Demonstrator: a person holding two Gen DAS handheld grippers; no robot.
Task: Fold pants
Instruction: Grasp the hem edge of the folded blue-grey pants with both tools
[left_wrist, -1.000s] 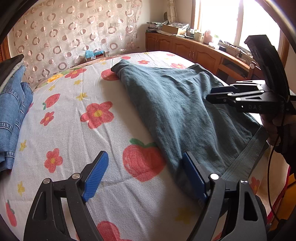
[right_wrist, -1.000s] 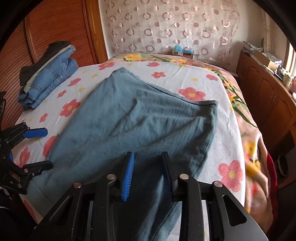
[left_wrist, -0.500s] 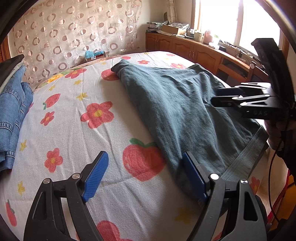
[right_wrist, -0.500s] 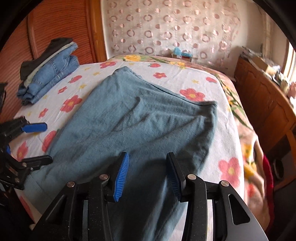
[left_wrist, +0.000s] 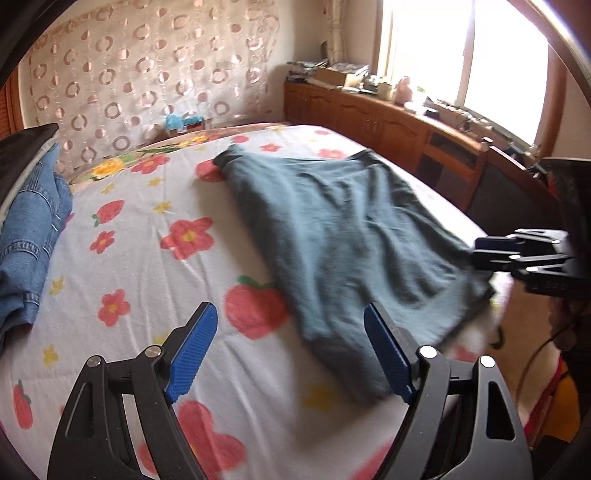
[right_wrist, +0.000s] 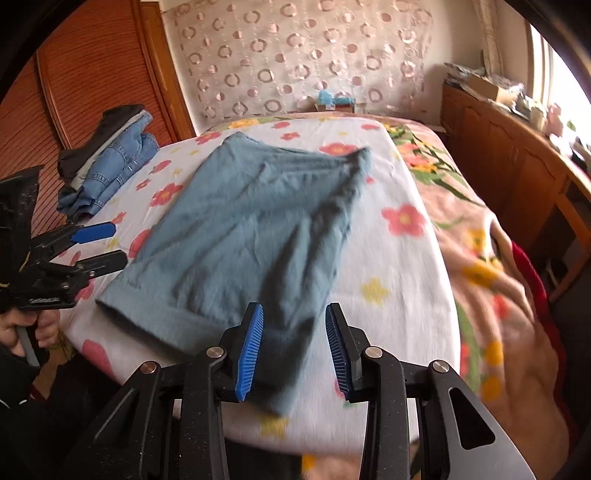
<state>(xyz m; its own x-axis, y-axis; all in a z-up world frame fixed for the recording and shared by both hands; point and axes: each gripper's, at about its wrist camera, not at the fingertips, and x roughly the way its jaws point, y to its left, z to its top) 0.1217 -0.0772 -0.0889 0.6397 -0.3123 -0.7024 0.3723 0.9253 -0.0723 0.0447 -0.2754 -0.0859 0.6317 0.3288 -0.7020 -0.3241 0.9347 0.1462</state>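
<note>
Jaws of the left gripper (left_wrist: 286, 350) stand wide and empty; the right gripper (right_wrist: 293, 347) is closing with the pants (right_wrist: 251, 221) hem between its jaws, untouched.

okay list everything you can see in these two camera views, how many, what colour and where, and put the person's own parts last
pants: one, grey-blue, spread flat on the bed.
bed sheet: one, white with red flowers and fruit, under the pants.
clothes pile: one stack, blue denim with dark and pale pieces on top, far left of the bed.
curtain: one, pale with ring pattern, behind the bed.
cabinets: one wooden run, under the window.
left tool: black, blue pads, open at the pants' left edge.
right tool: black, blue pads, closing, over the pants' near end, not gripping.
hand: one, holding the left tool.
</note>
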